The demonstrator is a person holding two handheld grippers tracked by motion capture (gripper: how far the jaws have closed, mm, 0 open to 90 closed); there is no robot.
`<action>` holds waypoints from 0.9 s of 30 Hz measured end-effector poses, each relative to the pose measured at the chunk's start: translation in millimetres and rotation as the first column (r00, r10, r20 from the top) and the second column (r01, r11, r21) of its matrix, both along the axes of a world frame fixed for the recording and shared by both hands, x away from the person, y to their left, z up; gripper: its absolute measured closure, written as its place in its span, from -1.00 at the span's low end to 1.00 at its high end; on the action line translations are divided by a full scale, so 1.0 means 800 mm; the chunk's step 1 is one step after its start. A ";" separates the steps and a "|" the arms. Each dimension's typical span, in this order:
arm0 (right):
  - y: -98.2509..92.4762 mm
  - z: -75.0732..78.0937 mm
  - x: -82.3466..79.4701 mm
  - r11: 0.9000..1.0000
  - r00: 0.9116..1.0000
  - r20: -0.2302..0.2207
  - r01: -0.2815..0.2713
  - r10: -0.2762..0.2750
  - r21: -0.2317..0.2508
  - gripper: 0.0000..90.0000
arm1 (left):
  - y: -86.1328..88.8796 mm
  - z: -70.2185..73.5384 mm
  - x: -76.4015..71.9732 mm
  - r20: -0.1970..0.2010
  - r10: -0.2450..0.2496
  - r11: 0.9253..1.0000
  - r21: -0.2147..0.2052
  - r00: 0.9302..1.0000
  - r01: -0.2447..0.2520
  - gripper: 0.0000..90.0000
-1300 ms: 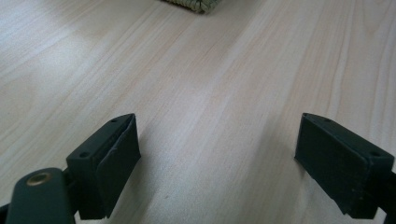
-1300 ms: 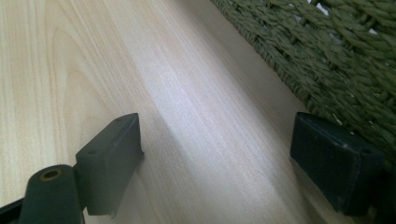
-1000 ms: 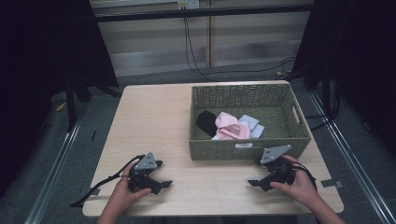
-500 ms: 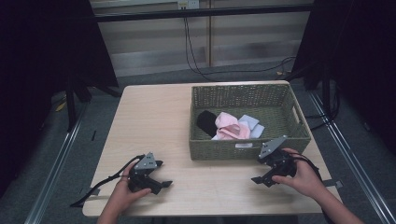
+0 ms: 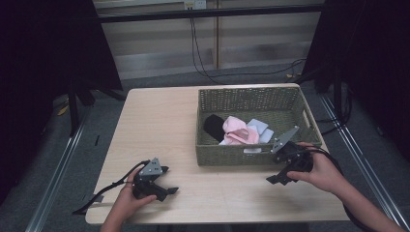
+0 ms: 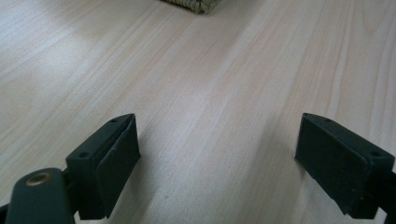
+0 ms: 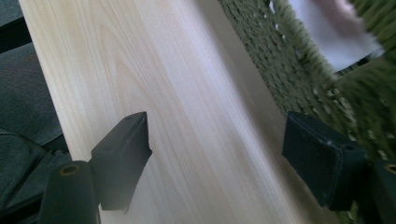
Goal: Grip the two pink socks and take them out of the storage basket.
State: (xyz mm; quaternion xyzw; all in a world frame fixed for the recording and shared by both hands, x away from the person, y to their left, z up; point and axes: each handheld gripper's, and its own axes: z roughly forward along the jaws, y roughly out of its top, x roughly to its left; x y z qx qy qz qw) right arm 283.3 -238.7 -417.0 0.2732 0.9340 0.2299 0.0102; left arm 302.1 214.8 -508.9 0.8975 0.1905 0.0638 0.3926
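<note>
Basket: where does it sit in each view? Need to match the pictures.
High view: the green woven basket sits right of centre on the table, cloths inside.
Left gripper view: just one woven corner at the top edge, above the open tongs.
Right gripper view: its woven wall runs down the upper right, blurred.
Shared landmark: the pale wood tabletop.

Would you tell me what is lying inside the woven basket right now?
Inside the woven basket lie a black cloth, a pink cloth and a pale blue cloth, bunched together. Anything beneath them, and the floor near the front wall, is hidden.
</note>
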 end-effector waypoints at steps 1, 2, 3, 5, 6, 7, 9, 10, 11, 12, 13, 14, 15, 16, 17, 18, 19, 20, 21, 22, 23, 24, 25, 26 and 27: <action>0.000 0.004 0.000 1.000 1.000 -0.006 0.008 -0.008 0.002 -0.49 | 0.000 0.000 0.000 0.000 0.000 1.000 0.000 1.000 0.000 -0.71; -0.001 0.007 0.002 1.000 1.000 -0.003 -0.001 0.001 -0.002 -0.49 | 0.000 0.000 0.000 0.000 0.000 1.000 0.000 1.000 0.000 -0.71; 0.000 0.011 0.003 1.000 1.000 0.000 0.001 -0.001 -0.008 -0.50 | 0.000 0.000 0.000 0.000 0.000 1.000 0.000 1.000 0.000 -0.71; -0.001 0.020 0.005 1.000 1.000 -0.007 -0.007 0.007 -0.008 -0.49 | 0.000 0.000 0.000 0.000 0.000 1.000 0.000 1.000 0.000 -0.71; -0.001 0.023 0.006 1.000 1.000 -0.011 -0.009 0.009 0.003 -0.47 | 0.000 0.000 0.000 0.000 0.000 1.000 0.000 1.000 0.000 -0.72; -0.001 0.027 0.008 1.000 1.000 -0.015 -0.012 0.012 0.003 -0.47 | 0.000 0.000 0.000 0.000 0.000 1.000 0.000 1.000 0.000 -0.72; -0.001 0.035 0.011 1.000 1.000 -0.012 -0.013 0.013 -0.011 -0.47 | 0.000 0.000 0.000 0.000 0.000 1.000 0.000 1.000 0.000 -0.72; 0.000 0.038 0.013 1.000 1.000 -0.010 -0.016 0.016 -0.013 -0.47 | 0.000 0.000 0.000 0.000 0.000 1.000 0.000 1.000 0.000 -0.72; 0.000 0.042 0.015 1.000 1.000 -0.014 -0.024 0.024 -0.008 -0.47 | 0.000 0.000 0.000 0.000 0.000 1.000 0.000 1.000 0.000 -0.72; 0.001 0.047 0.018 1.000 1.000 -0.017 -0.025 0.025 0.000 -0.46 | 0.000 0.000 0.000 0.000 0.000 1.000 0.000 1.000 0.000 -0.72; 0.002 0.049 0.019 1.000 0.999 -0.020 -0.025 0.025 0.000 -0.46 | 0.000 0.000 0.000 0.000 0.000 1.000 0.000 1.000 0.000 -0.72; 0.003 0.054 0.022 1.000 1.000 -0.018 -0.025 0.025 -0.007 -0.46 | 0.000 0.000 0.000 0.000 0.000 1.000 0.000 1.000 0.000 -0.72; 0.004 0.056 0.024 0.999 1.000 -0.014 -0.028 0.028 -0.014 -0.46 | 0.000 0.000 0.000 0.000 0.000 1.000 0.000 1.000 0.000 -0.72; 0.006 0.059 0.027 0.999 0.999 -0.015 -0.033 0.033 -0.019 -0.46 | 0.000 0.000 0.000 0.000 0.000 1.000 0.000 1.000 0.000 -0.72; 0.009 0.062 0.029 0.999 0.999 -0.015 -0.033 0.033 -0.020 -0.46 | 0.000 0.000 0.000 0.000 0.000 1.000 0.000 1.000 0.000 -0.72; 0.012 0.066 0.032 0.999 0.999 -0.013 -0.037 0.037 -0.019 -0.46 | 0.000 0.000 0.000 0.000 -0.001 1.000 0.000 1.000 0.001 -0.72; 0.013 0.069 0.035 0.999 0.999 -0.009 -0.038 0.038 -0.020 -0.46 | 0.000 0.000 0.000 0.000 0.000 1.000 0.000 1.000 0.000 -0.72; 0.015 0.073 0.038 0.999 0.999 -0.013 -0.037 0.037 -0.017 -0.46 | 0.000 0.000 0.000 0.000 0.000 1.000 0.000 1.000 0.000 -0.72; 0.017 0.076 0.042 0.999 0.999 -0.005 -0.034 0.034 -0.017 -0.46 | 0.000 0.000 0.000 0.000 0.000 1.000 0.000 1.000 0.000 -0.72; 0.020 0.080 0.046 0.999 1.000 -0.002 -0.028 0.028 -0.017 -0.46 | 0.000 0.000 0.000 0.000 0.000 1.000 0.000 1.000 0.000 -0.72; 0.022 0.084 0.050 1.000 1.000 -0.006 -0.019 0.019 -0.022 -0.46 | 0.000 0.000 0.000 0.000 -0.001 1.000 0.001 1.000 0.001 -0.72; 0.023 0.088 0.055 1.000 1.000 -0.001 -0.019 0.019 -0.025 -0.45 | 0.000 0.000 0.000 0.000 -0.001 1.000 0.000 1.000 0.001 -0.72; 0.025 0.090 0.060 1.000 1.000 0.000 -0.010 0.010 -0.020 -0.45 | 0.000 0.000 0.000 0.000 -0.001 1.000 0.000 1.000 0.001 -0.72; 0.026 0.093 0.066 1.000 1.000 -0.001 0.002 -0.002 -0.018 -0.45 | 0.000 0.000 0.000 0.000 -0.001 1.000 0.000 1.000 0.001 -0.72; 0.027 0.095 0.072 1.000 1.000 0.001 0.007 -0.007 -0.017 -0.45 | 0.000 0.000 0.000 0.000 -0.001 1.000 0.001 1.000 0.001 -0.72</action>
